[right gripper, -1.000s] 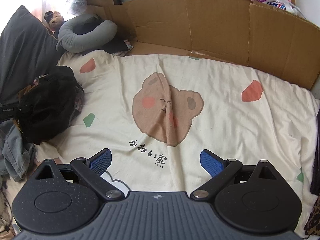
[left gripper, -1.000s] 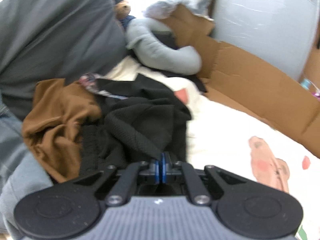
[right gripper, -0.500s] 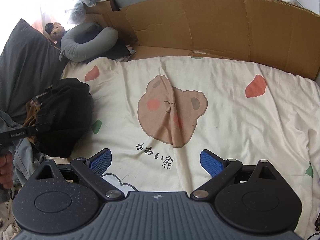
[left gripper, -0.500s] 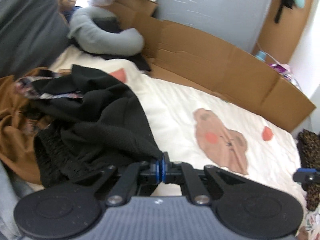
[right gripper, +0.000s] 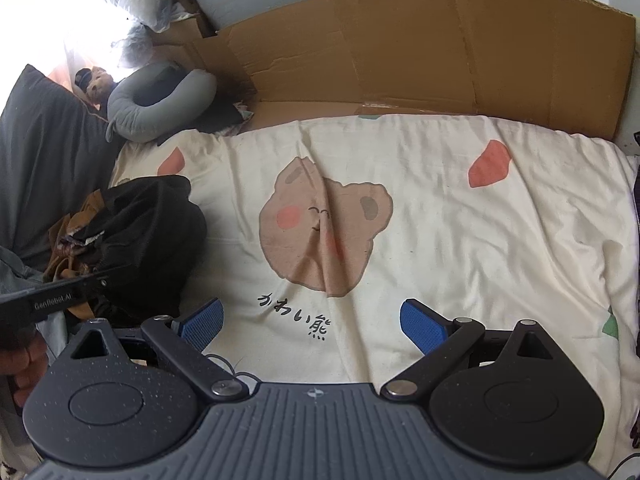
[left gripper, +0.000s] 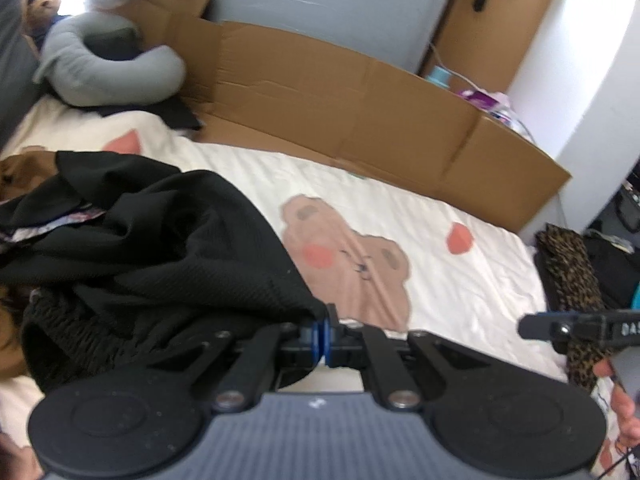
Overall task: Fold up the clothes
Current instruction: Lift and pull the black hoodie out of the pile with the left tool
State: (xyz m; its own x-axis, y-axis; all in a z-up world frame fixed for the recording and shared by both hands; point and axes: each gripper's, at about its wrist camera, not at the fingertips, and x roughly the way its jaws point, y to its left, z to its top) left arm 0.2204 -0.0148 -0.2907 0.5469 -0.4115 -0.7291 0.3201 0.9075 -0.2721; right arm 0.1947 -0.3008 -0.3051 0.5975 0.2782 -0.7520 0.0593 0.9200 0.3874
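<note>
My left gripper is shut on an edge of a black knit garment, which trails back to the left onto a pile with a brown garment. The same black garment shows at the left of the right wrist view, with the left gripper's body in front of it. My right gripper is open and empty, low over the cream bear-print sheet. Its side shows at the right of the left wrist view.
A cardboard wall lines the far edge of the bed. A grey neck pillow and a dark pillow lie at the far left. A leopard-print cloth lies at the bed's right edge.
My left gripper has pulled the black garment to the right, away from the pile and over the sheet. My right gripper has moved slightly forward and stayed open.
</note>
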